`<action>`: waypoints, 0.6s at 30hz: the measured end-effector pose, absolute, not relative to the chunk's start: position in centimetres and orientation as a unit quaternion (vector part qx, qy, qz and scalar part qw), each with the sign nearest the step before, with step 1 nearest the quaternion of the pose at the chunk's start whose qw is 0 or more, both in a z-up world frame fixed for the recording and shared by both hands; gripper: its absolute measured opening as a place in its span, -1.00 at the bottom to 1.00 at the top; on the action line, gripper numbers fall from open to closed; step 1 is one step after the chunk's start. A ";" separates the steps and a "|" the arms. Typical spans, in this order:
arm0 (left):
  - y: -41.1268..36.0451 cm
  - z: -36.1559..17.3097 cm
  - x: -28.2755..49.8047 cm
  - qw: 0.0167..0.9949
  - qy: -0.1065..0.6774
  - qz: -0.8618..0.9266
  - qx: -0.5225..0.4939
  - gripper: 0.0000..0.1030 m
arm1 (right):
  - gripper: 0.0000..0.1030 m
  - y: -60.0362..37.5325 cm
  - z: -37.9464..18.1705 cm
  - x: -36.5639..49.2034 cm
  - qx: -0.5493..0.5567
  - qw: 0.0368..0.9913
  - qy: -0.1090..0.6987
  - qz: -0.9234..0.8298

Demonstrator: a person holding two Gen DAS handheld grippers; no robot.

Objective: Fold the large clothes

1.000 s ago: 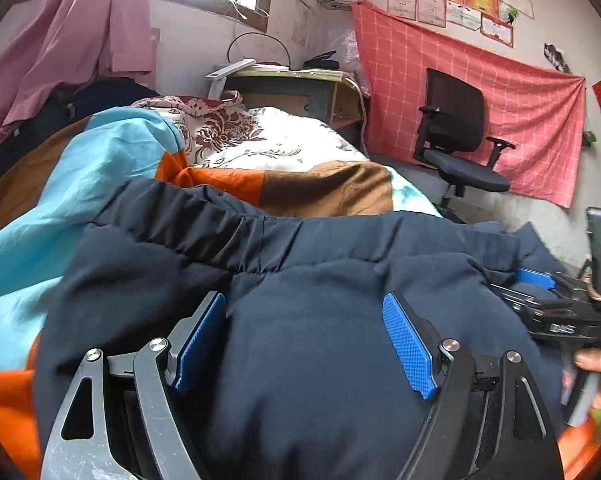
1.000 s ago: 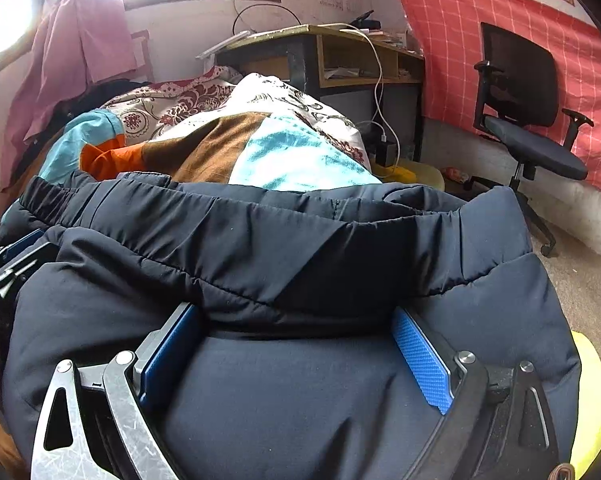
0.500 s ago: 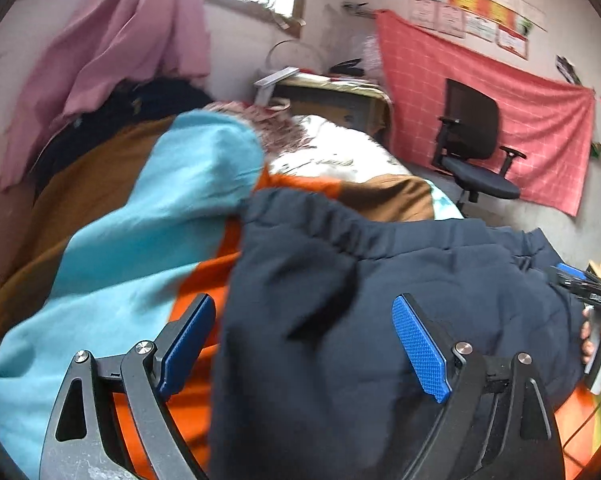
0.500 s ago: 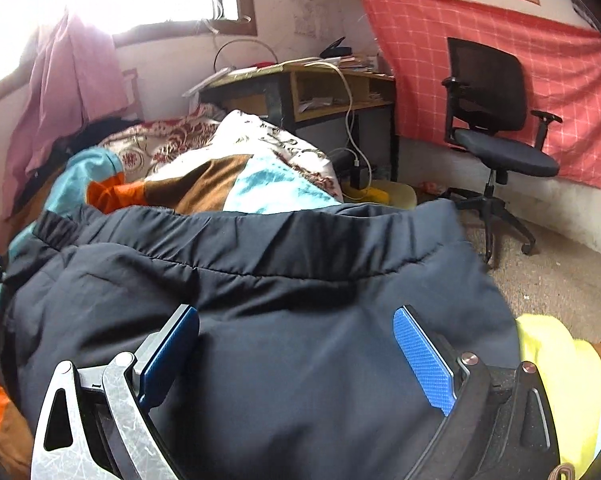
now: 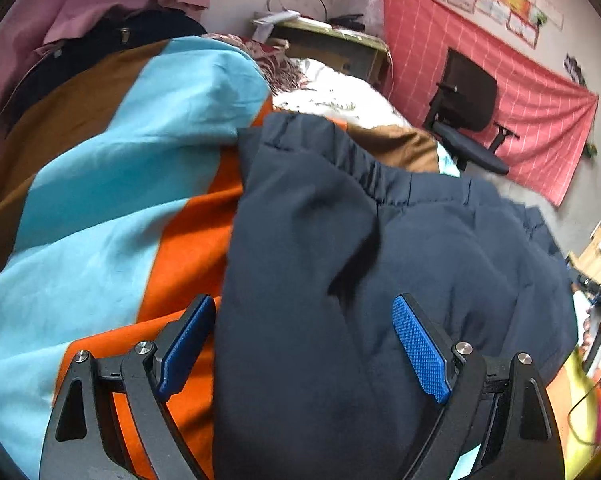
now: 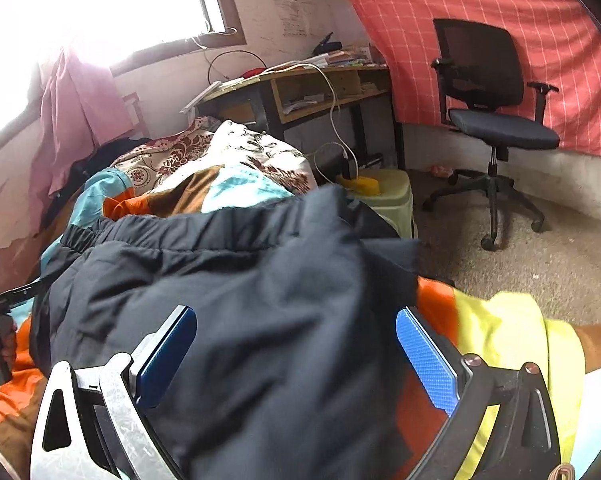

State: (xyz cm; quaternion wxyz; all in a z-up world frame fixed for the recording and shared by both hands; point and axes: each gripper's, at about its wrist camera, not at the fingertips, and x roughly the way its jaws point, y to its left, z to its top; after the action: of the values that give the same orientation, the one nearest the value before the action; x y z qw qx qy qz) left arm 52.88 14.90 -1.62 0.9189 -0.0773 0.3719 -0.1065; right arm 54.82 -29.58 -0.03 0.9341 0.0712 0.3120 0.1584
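A dark navy padded garment [image 5: 380, 280] with an elastic hem lies spread on the bed; it also shows in the right wrist view [image 6: 240, 300]. My left gripper [image 5: 304, 344] is open, its blue pads apart over the garment's left edge. My right gripper [image 6: 296, 360] is open over the garment's right side. The right gripper also shows at the far right of the left wrist view [image 5: 600, 300]. Neither holds cloth.
The garment rests on a blue, orange and brown striped blanket [image 5: 120, 200]. A desk [image 6: 320, 92], a black office chair [image 6: 492, 120] and a green stool [image 6: 384, 196] stand beyond the bed. A yellow cloth [image 6: 512, 336] lies by the right edge.
Both grippers have pulled outward: the left swung left toward the garment's left edge, the right toward its right edge. Both stay open. The garment looks flatter.
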 end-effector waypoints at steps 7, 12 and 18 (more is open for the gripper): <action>14.0 -2.6 52.1 0.921 0.375 -0.099 -0.044 0.68 | 0.96 -34.1 -3.1 53.7 0.134 0.920 0.321 0.181; 14.3 -2.9 52.3 0.912 0.392 -0.105 -0.055 0.68 | 0.96 -35.9 -4.7 54.0 0.171 0.906 0.329 0.203; 15.2 -3.1 54.1 0.889 0.428 -0.131 -0.091 0.69 | 0.99 -35.7 -5.6 55.6 0.178 0.893 0.341 0.234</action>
State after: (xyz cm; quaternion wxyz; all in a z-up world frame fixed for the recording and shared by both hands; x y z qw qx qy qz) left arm 54.15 15.16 -3.14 0.8895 -0.0909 0.4281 -0.1313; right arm 55.60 -35.74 -5.61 0.8926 0.1782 0.3413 0.2343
